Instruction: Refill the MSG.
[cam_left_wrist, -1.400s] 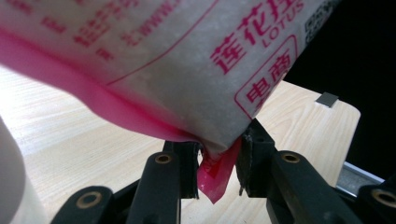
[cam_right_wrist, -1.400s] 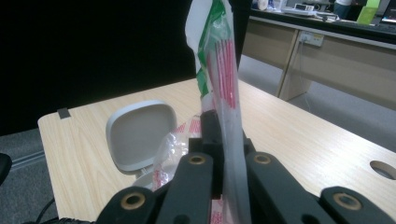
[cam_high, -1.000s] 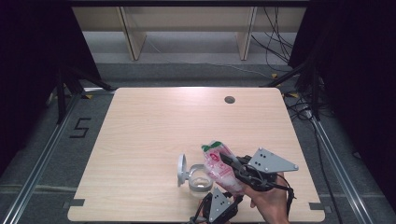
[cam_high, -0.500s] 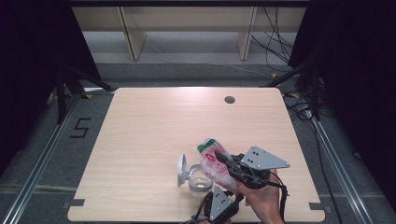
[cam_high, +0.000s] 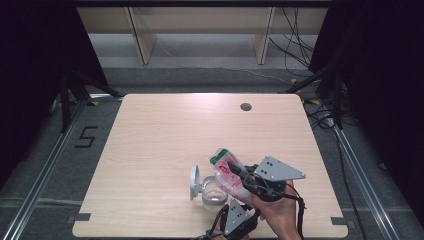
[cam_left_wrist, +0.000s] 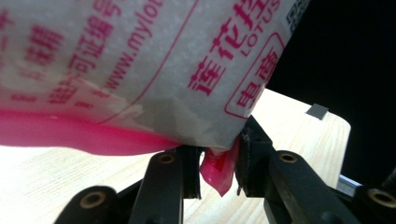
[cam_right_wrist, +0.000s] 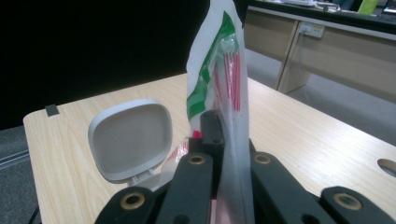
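Observation:
A white plastic bag (cam_high: 227, 170) with pink print and a green top hangs tilted over the near right part of the table, held at two places. My right gripper (cam_high: 242, 173), under its grey plate, is shut on the bag's side edge (cam_right_wrist: 219, 60); its jaws (cam_right_wrist: 222, 135) pinch the film. My left gripper (cam_high: 242, 202) comes from below and is shut on the bag's pink bottom corner (cam_left_wrist: 217, 170). A small clear container (cam_high: 212, 194) stands beside the bag with its grey flip lid (cam_high: 194, 181) raised; the lid (cam_right_wrist: 128, 140) faces the right gripper.
The wooden table (cam_high: 165, 140) has a round cable hole (cam_high: 245, 106) at the far right. Its front edge runs just under the hands. Cables and dark stands lie on the floor to both sides, and shelving stands behind the table.
The right gripper and the bag have shifted slightly to the left, toward the container. The left gripper has stayed where it was.

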